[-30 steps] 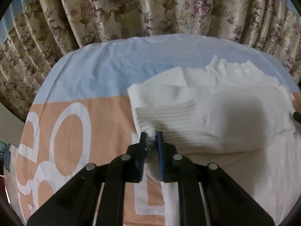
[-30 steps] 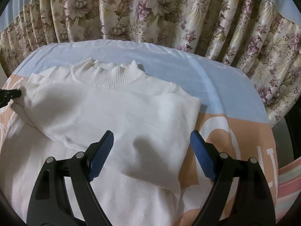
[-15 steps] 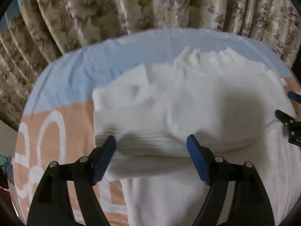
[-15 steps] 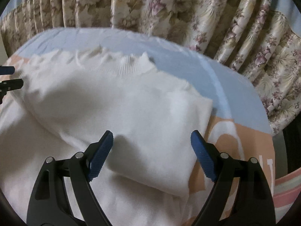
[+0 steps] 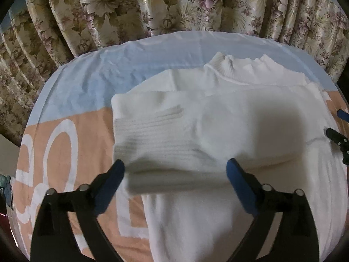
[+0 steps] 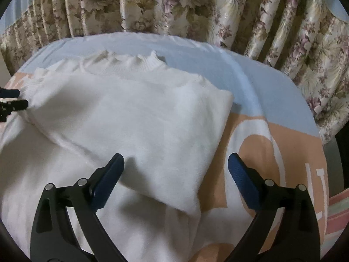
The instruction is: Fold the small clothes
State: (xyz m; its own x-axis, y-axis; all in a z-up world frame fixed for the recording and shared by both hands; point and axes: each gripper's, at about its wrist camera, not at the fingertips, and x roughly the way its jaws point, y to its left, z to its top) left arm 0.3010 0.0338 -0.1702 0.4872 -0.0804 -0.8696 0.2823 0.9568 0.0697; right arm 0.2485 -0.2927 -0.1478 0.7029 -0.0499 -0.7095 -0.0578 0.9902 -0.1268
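A white knit sweater lies flat on the bed, collar toward the curtain, with a sleeve folded across its chest. The sleeve's ribbed cuff rests at the sweater's left edge. My left gripper hovers just in front of that cuff, jaws still opening wide, nothing pinched between the blue pads. In the right wrist view the sweater fills the middle. My right gripper hangs over the folded right edge, jaws also opening, pads clear of the cloth. The left gripper's fingers show at that view's left edge.
The bed sheet is pale blue at the far end and peach with big white letters nearer me. A floral curtain hangs close behind the bed's far edge. Striped bedding shows at the right.
The left gripper let go of the sleeve cuff and its jaws spread wide; the cuff now lies on the sweater. The right gripper sank slightly and its jaws widened a little.
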